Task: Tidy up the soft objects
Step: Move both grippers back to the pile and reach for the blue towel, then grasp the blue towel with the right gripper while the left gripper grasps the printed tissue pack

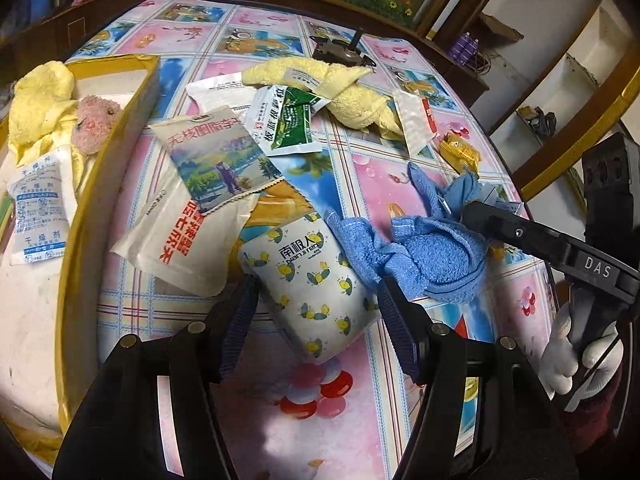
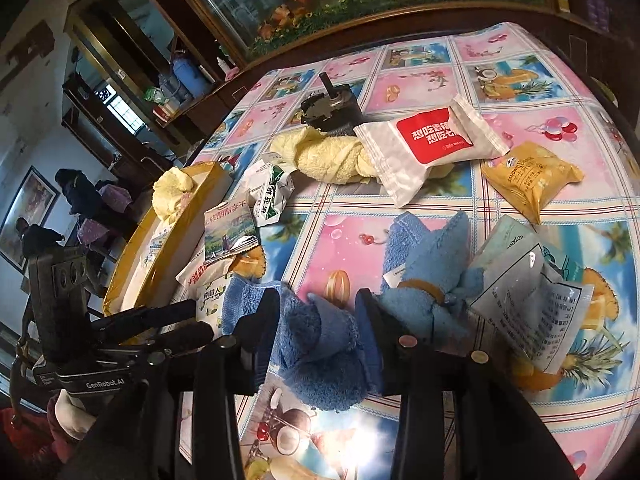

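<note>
Blue towel (image 2: 320, 344): fluffy terry, crumpled on the bench (image 2: 532, 128).
Right fingers (image 2: 256, 344): clamped on its fold.
Pack (image 1: 308, 284): soft, lemon-printed cylinder.
Left fingers (image 1: 240, 320): apart, straddling pack, not touching.

Two close wrist views angled down, sharing the blue towel (image 1: 432, 256).

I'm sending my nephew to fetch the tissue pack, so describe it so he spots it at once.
Start from the big yellow-rimmed box at the table's left edge. Just right of it, past the overlapping snack packets, a soft white tissue pack lies between the left gripper fingers, beside a blue towel. It alone is printed with small yellow lemons.
</note>
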`<state>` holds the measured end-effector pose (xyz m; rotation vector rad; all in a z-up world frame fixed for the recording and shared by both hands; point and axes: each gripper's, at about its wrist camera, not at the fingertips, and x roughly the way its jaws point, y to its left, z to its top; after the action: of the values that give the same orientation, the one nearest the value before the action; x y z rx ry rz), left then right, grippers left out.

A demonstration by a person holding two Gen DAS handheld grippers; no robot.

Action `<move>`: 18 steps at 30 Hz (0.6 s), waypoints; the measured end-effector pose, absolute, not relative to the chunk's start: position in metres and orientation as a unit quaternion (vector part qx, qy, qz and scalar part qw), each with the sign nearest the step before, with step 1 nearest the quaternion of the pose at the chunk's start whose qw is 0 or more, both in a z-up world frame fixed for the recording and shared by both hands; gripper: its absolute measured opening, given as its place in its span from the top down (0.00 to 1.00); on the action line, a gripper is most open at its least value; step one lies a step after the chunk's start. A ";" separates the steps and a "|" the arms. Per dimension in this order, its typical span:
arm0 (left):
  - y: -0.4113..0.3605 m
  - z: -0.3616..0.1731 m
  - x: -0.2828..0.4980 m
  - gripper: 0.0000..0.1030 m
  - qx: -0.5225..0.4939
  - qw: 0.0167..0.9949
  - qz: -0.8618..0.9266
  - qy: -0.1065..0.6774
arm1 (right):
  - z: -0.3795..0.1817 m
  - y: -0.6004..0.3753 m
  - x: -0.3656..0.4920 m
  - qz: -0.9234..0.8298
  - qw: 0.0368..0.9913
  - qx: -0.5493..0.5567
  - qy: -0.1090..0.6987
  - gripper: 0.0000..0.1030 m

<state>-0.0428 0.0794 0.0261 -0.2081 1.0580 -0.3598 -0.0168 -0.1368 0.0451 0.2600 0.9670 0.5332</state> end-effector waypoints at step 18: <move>0.056 0.013 -0.032 0.43 0.008 0.858 -0.181 0.481 | 0.064 -0.130 -0.066 0.265 0.886 0.028 0.379 0.37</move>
<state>-0.0325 0.0564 0.0134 0.0175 1.0103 -0.3794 -0.0664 -0.1302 0.0638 0.0591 0.7872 0.5508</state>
